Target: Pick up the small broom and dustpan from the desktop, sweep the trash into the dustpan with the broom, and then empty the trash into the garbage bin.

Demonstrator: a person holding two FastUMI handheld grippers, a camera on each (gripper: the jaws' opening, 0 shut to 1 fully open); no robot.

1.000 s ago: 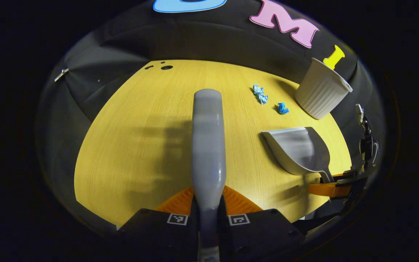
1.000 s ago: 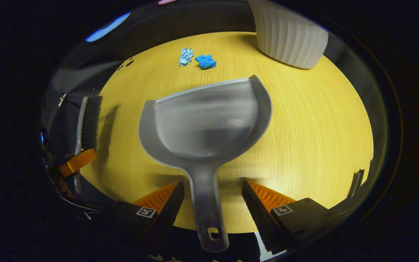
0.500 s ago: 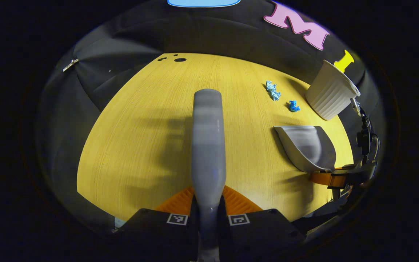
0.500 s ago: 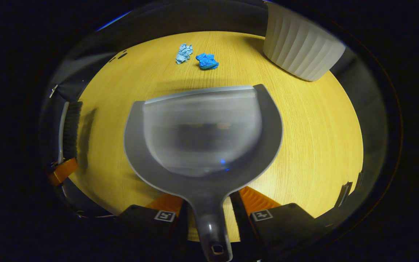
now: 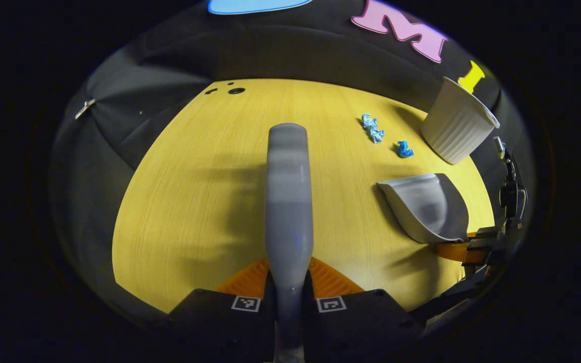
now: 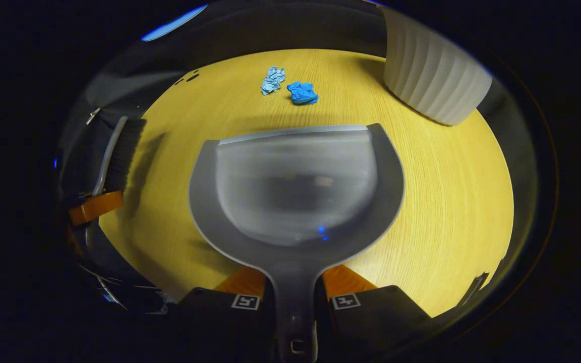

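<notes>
Grey broom (image 5: 288, 201) clamped level in left gripper (image 5: 288, 287), dustpan (image 6: 295, 191) in right gripper (image 6: 293, 295)

No readable text, brand or number appeared; the small square black-and-white coded markers (image 5: 245, 303) on the gripper bodies carried patterns only.

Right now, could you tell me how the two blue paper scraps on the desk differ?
The left scrap is pale blue, the right scrap a deep, saturated blue. The left scrap looks longer and flatter, the right scrap more tightly balled. Both are crumpled, lying on the desk beyond the dustpan.
</notes>
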